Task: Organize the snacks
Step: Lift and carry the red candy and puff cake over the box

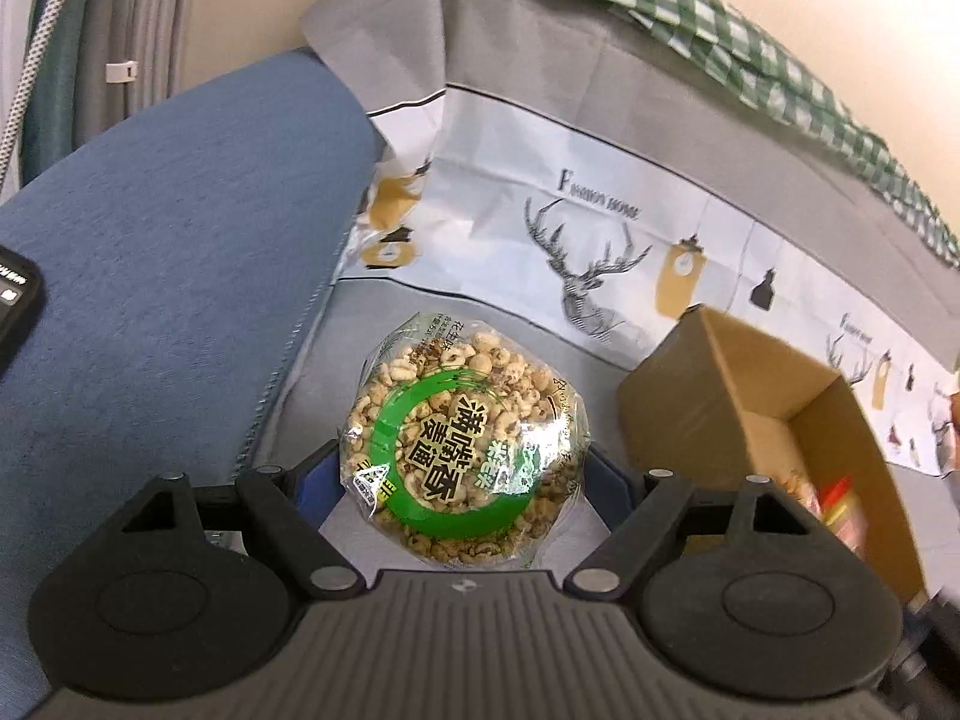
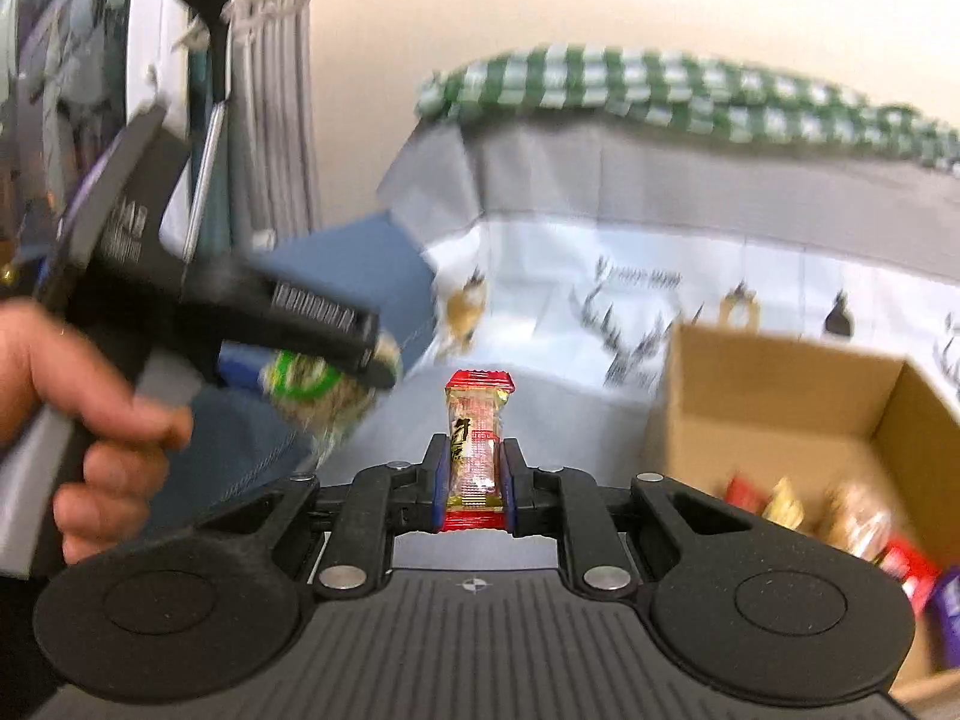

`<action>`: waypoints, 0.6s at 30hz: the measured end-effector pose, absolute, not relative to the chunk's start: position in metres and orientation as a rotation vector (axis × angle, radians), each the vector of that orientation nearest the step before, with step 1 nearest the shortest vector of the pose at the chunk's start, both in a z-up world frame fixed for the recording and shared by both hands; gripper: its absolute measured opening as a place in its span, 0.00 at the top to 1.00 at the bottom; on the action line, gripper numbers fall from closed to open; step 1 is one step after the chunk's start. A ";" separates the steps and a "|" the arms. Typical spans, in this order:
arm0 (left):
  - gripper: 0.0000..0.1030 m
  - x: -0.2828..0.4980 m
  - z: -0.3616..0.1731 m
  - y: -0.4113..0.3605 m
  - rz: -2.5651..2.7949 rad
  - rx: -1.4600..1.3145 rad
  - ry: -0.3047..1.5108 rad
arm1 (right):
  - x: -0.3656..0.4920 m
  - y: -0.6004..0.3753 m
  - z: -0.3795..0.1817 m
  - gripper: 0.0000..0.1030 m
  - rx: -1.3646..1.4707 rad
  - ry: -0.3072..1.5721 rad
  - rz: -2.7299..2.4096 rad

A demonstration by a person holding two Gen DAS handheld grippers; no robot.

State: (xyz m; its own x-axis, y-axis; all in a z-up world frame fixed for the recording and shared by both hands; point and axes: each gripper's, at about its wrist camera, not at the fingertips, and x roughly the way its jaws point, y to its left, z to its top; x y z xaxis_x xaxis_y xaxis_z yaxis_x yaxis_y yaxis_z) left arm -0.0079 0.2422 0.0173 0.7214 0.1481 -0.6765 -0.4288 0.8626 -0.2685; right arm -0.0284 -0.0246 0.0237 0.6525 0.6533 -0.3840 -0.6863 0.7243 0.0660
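My left gripper (image 1: 465, 468) is shut on a round clear pack of puffed cereal rings with a green label (image 1: 462, 450), held above a grey cloth. An open cardboard box (image 1: 690, 402) stands to its right, with snacks inside. My right gripper (image 2: 474, 468) is shut on a small red-ended snack packet (image 2: 476, 438), held upright. In the right wrist view the box (image 2: 774, 396) is at the right with several wrapped snacks in it. The left gripper and the cereal pack (image 2: 312, 384) show there at the left, blurred.
A blue cushion (image 1: 168, 252) lies to the left. A grey and white cloth with deer prints (image 1: 588, 264) covers the surface and rises behind. A green checked cloth (image 1: 720, 42) lies along the top at the back. A dark phone (image 1: 15, 300) sits at the left edge.
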 end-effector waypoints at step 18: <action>0.16 0.019 0.033 0.192 0.249 -0.442 0.603 | 0.074 -0.157 0.058 0.83 0.027 0.357 0.511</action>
